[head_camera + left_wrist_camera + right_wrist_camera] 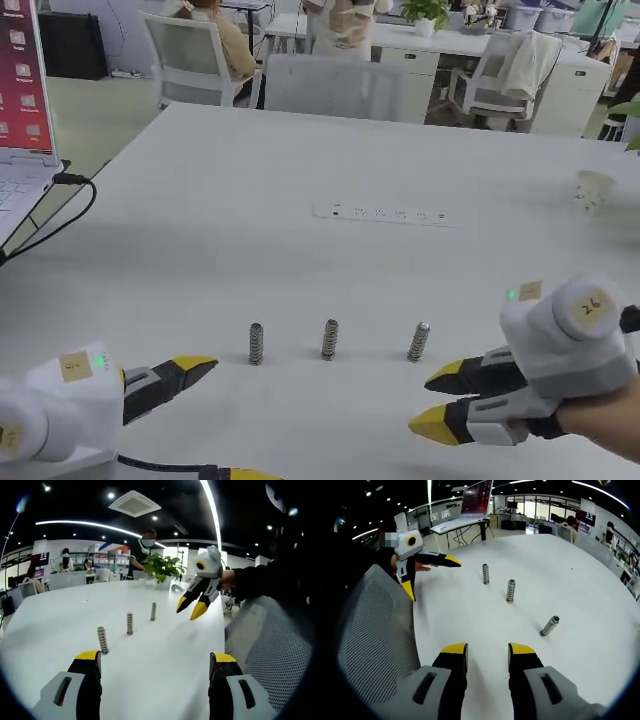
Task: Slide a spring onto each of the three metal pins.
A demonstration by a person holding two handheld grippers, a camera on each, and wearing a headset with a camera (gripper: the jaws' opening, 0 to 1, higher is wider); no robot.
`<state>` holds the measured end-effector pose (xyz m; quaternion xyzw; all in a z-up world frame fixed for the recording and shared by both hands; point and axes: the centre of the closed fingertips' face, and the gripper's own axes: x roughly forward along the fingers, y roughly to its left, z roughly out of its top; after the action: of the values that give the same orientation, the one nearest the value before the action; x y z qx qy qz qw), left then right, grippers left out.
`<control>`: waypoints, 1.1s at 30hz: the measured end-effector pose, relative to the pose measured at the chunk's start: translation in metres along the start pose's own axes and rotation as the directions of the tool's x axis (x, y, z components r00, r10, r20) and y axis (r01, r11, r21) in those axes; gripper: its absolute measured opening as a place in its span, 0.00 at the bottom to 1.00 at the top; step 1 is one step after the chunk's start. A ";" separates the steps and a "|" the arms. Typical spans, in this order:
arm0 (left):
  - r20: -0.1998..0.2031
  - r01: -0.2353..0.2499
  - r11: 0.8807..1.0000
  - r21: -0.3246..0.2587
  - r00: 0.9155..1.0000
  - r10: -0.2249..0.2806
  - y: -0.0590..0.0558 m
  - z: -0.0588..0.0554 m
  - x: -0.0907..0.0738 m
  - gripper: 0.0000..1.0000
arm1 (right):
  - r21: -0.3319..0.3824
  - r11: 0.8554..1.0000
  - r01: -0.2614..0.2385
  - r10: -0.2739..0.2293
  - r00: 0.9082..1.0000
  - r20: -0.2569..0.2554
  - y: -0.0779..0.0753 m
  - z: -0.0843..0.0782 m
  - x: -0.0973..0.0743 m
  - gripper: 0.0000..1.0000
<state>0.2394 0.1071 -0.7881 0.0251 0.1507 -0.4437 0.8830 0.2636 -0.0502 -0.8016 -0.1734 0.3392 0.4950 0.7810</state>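
Three metal pins stand in a row on the white table, each with a spring around it: the left one (256, 343) (102, 640) (485, 573), the middle one (329, 339) (129, 623) (510, 590) and the right one (418, 341) (153, 611) (549, 625), which leans. My left gripper (218, 415) (156, 665) (429, 574) is open near the front left, with nothing between its jaws. My right gripper (441, 400) (485, 651) (191, 606) is open at the front right, empty, just right of the leaning pin.
A white power strip (384, 213) lies behind the pins. A laptop (22, 110) with a black cable (60, 215) sits at the left edge. A clear cup (594, 190) stands far right. Chairs (200, 60) and people are beyond the table. A grey mesh chair (375, 640) is by me.
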 end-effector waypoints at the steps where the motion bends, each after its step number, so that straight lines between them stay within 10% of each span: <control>1: -0.001 0.000 1.000 -0.001 1.000 0.000 0.000 0.000 0.000 0.86 | 0.001 1.000 0.005 -0.005 1.000 0.001 -0.001 -0.002 -0.002 0.31; 19: -0.004 -0.004 1.000 -0.018 1.000 0.004 0.000 0.000 0.001 0.87 | 0.007 0.997 0.080 -0.080 0.986 0.147 -0.022 -0.012 -0.027 0.44; 33: -0.001 -0.018 0.999 -0.030 1.000 0.018 0.003 -0.002 0.001 0.87 | 0.096 0.991 0.098 -0.117 0.969 0.217 -0.028 -0.016 -0.022 0.90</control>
<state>0.2417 0.1088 -0.7905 0.0135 0.1576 -0.4332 0.8873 0.2766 -0.0870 -0.7993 -0.1021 0.2606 0.4536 0.8461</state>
